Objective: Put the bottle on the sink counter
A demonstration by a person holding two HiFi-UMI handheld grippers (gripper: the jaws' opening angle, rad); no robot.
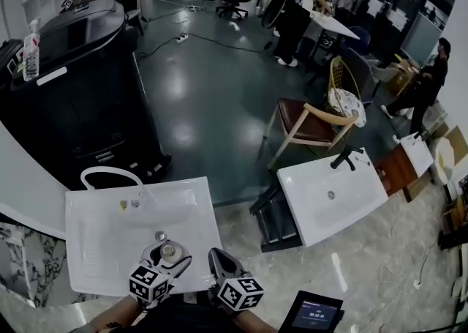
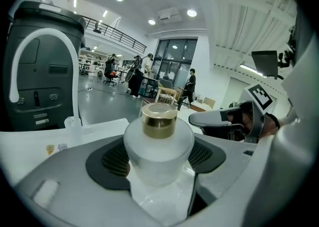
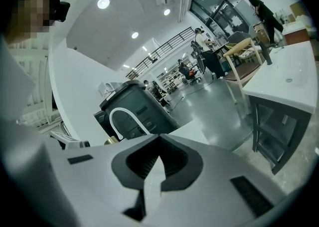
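Over the white sink counter (image 1: 95,244), left gripper (image 1: 167,256) clamped on frosted bottle (image 2: 158,146); right gripper (image 3: 158,157) closed.

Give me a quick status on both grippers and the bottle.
Left gripper shut on gold-capped frosted bottle, over the white sink counter. Right gripper shut, empty. White faucet at far rim, apart.

No text can be read; the writing on the tablet screen (image 1: 315,316) is too small.

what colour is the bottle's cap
Gold; the cap shows best in the left gripper view.
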